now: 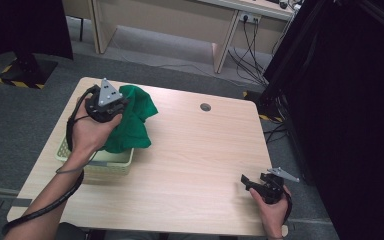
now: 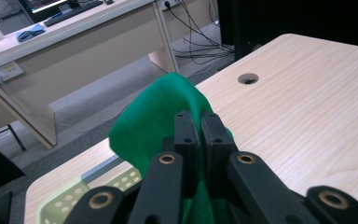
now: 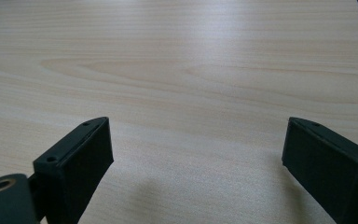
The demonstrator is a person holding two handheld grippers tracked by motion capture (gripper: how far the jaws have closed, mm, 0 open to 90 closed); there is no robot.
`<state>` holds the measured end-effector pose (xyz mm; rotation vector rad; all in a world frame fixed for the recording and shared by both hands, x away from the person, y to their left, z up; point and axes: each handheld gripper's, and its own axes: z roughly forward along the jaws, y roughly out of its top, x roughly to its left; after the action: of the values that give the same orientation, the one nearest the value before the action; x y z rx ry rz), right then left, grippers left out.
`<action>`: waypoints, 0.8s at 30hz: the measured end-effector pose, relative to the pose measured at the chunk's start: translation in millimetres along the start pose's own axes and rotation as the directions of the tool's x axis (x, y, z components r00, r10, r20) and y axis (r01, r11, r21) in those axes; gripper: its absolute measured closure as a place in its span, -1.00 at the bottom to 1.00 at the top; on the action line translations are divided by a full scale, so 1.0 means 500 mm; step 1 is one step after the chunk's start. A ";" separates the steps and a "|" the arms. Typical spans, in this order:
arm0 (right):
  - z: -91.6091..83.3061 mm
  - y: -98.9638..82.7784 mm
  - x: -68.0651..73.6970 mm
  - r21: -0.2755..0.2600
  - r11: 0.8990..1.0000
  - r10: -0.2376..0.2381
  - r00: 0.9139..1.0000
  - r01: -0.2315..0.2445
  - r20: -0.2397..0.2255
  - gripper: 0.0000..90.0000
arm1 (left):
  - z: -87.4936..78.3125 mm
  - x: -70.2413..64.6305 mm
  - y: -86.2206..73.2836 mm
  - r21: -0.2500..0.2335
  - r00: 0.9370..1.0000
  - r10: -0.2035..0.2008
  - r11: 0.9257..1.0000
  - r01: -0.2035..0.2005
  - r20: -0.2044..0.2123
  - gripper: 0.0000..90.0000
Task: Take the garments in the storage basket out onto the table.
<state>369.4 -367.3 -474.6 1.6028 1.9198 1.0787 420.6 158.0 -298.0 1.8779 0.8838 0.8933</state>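
- the left gripper [image 1: 111, 111] has its jaws clamped together on a fold of the green cloth [image 1: 132, 122], held up at the far left of the table, above the pale basket [image 1: 111, 167] that sits at the table's left edge.
- most of the cloth hangs free below the pinch, and its lower end drapes over the basket's far rim; from the left gripper view the jaws seem to bite only a thin ridge of fabric [image 2: 163, 121], so i think it could slip out if the hand jerks.
- the trailing end could also snag on the rim and drag the light basket, perhaps tipping it off the near left edge.
- the gripper's cable [image 1: 45, 206] loops under the forearm, and i judge it could catch on the basket too.
- the right gripper [image 1: 250, 184] rests low at the near right corner, jaws spread wide with nothing between them, well apart from the cloth.
- the table [image 1: 200, 150] is light wood grain, bare across its middle, with a round cable hole [image 1: 205, 107] near the far edge.
- beyond it lie grey carpet, a long pale desk [image 1: 180, 20] with cables hanging down behind, and black curtains on the right and at the far left.
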 end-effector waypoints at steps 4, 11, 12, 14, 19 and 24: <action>0.000 0.000 0.000 0.000 1.000 0.000 1.000 0.000 -0.001 -0.80 | 0.002 -0.005 0.006 -0.006 1.000 0.001 1.000 -0.001 0.007 0.92; 0.000 0.000 0.000 0.000 1.000 0.000 1.000 0.000 -0.001 -0.80 | 0.010 -0.020 0.021 -0.016 0.999 0.002 1.000 -0.002 0.033 0.92; 0.000 0.000 0.000 0.000 1.000 0.000 1.000 0.000 -0.001 -0.80 | 0.011 -0.023 0.024 -0.017 0.999 0.005 1.000 -0.004 0.035 0.92; 0.000 0.000 0.000 0.000 1.000 0.000 1.000 0.000 -0.001 -0.80 | 0.013 -0.029 0.030 -0.023 0.999 0.010 1.000 -0.010 0.039 0.92; 0.000 0.000 0.001 0.001 1.000 0.000 1.000 0.000 -0.002 -0.80 | 0.020 -0.045 0.047 -0.027 0.998 0.027 0.999 -0.026 0.057 0.92; 0.000 0.000 0.000 -0.002 1.000 0.000 1.000 0.000 -0.002 -0.80 | 0.029 -0.061 0.055 -0.030 0.997 0.037 0.999 -0.035 0.073 0.92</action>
<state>369.2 -367.5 -474.5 1.6010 1.9202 1.0821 423.8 116.2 -286.2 1.8951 0.7912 0.8485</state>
